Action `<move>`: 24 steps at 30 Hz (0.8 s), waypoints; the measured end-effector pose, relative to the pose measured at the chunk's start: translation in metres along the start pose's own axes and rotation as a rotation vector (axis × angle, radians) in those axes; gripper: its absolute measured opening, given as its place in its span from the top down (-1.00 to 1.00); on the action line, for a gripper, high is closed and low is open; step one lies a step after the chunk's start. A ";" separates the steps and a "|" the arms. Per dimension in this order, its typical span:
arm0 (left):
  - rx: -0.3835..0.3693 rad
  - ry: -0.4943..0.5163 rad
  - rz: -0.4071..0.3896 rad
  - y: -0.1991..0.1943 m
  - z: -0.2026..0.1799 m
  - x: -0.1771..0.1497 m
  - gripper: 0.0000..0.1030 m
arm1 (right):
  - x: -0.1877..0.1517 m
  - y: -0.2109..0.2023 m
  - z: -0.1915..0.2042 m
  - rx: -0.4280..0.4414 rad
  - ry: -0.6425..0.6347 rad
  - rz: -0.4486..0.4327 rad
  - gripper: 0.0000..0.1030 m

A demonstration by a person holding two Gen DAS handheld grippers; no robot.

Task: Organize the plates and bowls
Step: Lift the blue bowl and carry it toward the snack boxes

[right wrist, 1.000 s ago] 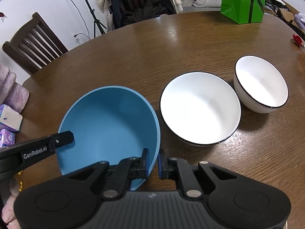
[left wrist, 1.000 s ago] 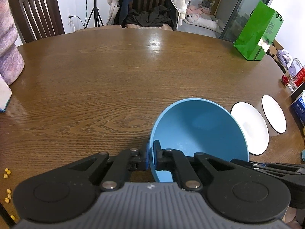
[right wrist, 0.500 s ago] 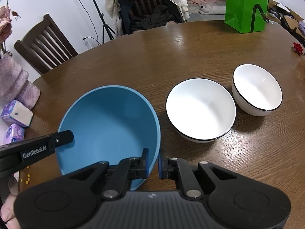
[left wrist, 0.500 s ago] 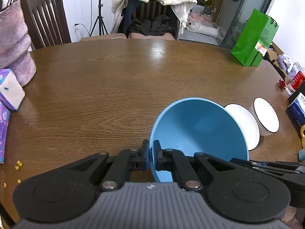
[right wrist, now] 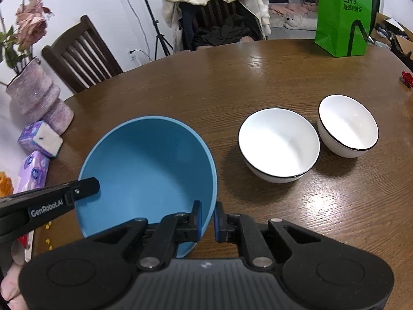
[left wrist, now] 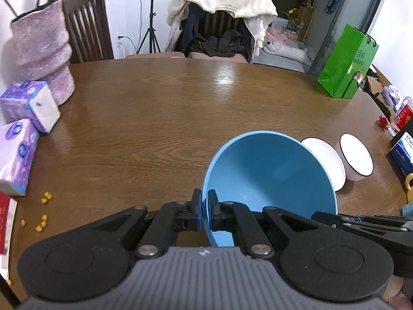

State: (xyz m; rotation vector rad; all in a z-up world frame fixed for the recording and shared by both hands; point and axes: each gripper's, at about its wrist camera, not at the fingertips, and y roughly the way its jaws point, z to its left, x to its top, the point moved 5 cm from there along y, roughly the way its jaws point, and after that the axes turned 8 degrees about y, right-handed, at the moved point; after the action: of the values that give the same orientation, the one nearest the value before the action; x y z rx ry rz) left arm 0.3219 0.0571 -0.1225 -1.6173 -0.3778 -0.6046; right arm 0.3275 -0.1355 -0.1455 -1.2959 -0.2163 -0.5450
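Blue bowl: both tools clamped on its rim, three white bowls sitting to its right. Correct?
Not quite. Only two white bowls sit there, a larger white bowl and a smaller white bowl, as the right wrist view shows. The rest holds: the left tool and right tool each clamp the blue bowl by its rim.

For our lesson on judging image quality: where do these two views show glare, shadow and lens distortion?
Left wrist view: glare patch on the table; fisheye bends its far edge, and corners go dark. Right wrist view: soft shadows under the larger white bowl and smaller white bowl; sheen near the green bag.
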 end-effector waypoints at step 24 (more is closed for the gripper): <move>0.111 -0.137 -0.018 -0.071 0.039 -0.076 0.89 | -0.062 -0.035 0.045 0.087 -0.171 0.031 0.83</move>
State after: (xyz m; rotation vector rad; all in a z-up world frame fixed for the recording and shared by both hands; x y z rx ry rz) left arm 0.2263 0.1129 -0.1118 -1.5544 -0.5191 -0.4790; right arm 0.2636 -0.0827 -0.1311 -1.2594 -0.3573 -0.3941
